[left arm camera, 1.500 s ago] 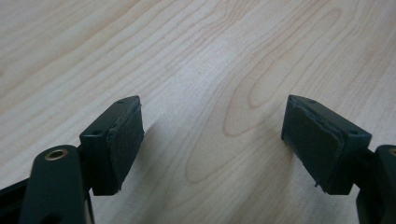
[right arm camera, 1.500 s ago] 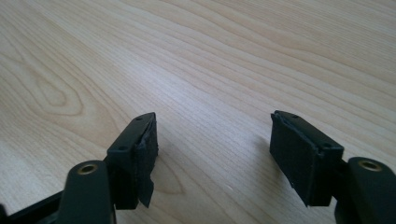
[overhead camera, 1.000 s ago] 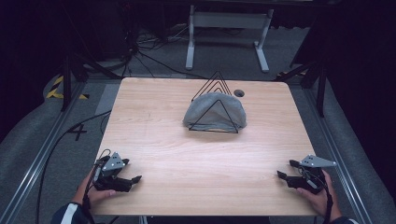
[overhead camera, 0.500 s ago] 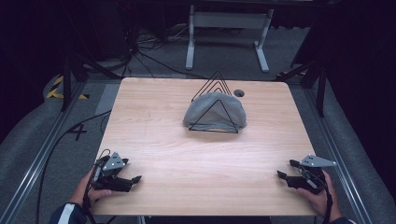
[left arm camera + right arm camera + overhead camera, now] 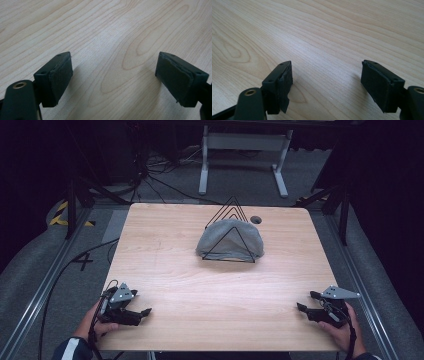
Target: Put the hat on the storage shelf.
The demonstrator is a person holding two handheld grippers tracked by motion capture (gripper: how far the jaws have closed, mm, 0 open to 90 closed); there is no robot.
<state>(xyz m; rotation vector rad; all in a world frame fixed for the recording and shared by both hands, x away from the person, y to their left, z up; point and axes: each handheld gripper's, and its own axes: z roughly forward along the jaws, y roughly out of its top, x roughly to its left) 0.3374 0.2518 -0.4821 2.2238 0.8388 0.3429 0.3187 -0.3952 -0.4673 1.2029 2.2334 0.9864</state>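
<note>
The left gripper (image 5: 142, 312) rests on the wooden table (image 5: 165, 270) near the front left corner, held by the person's left hand (image 5: 97, 322), and its jaws stand wide apart with nothing between them. In the left gripper view the two black pads (image 5: 61, 77) face each other over bare wood grain. The right gripper (image 5: 304, 302) lies near the front right corner in the right hand (image 5: 340, 330), and its jaws are also spread, with no thing between them; the right gripper view shows bare table between them. Both grippers point toward the middle of the table. The grey cloth (image 5: 227, 240) lies at the far middle part of the table, well apart from both grippers. It is draped in a mound under a black wire rack (image 5: 231, 207), whose triangular loops rise above it. Just beside the rack, on the right, there is a small round hole (image 5: 256, 219) in the table.
</note>
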